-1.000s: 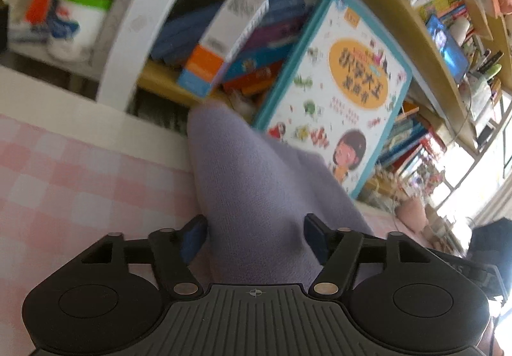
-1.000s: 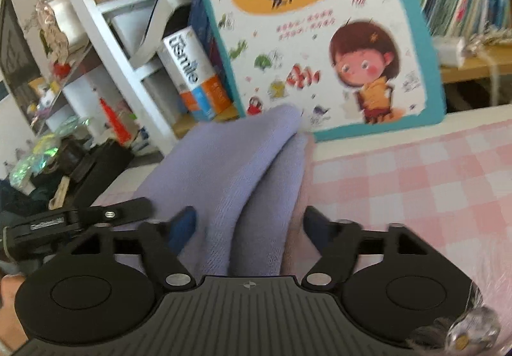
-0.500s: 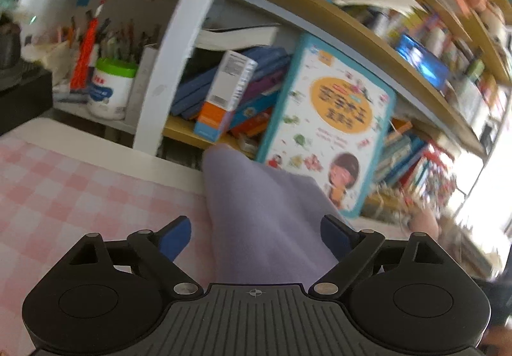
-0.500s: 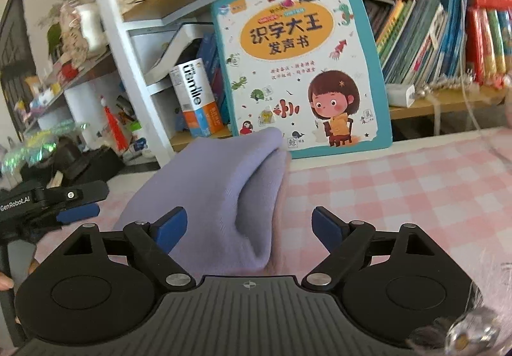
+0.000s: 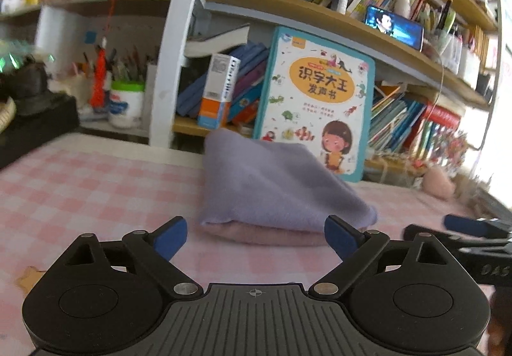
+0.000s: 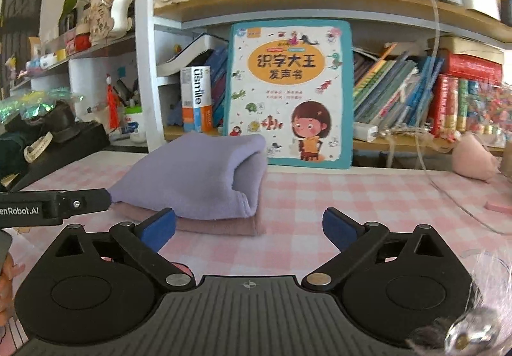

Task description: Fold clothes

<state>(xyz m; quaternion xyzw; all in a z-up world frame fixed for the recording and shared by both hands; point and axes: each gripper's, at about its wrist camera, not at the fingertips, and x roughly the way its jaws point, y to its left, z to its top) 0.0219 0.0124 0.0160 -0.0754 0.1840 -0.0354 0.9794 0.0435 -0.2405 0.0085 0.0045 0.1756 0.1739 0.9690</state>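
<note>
Both hand-held grippers (image 5: 256,236) (image 6: 249,228) released; apparently two folded garments (image 6: 198,176) stacked.

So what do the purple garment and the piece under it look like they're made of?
Purple garment: looks like soft fleece or brushed knit, matte and slightly fuzzy, folding in thick rounded rolls. Pink piece underneath: a similar soft matte cloth by its thick rounded edge; too little shows to tell more.

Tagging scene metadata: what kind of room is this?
Likely a home study or child's room: crowded bookshelves, a children's picture book propped up behind a folded lavender garment on a pink checked tablecloth, and a pen pot.
</note>
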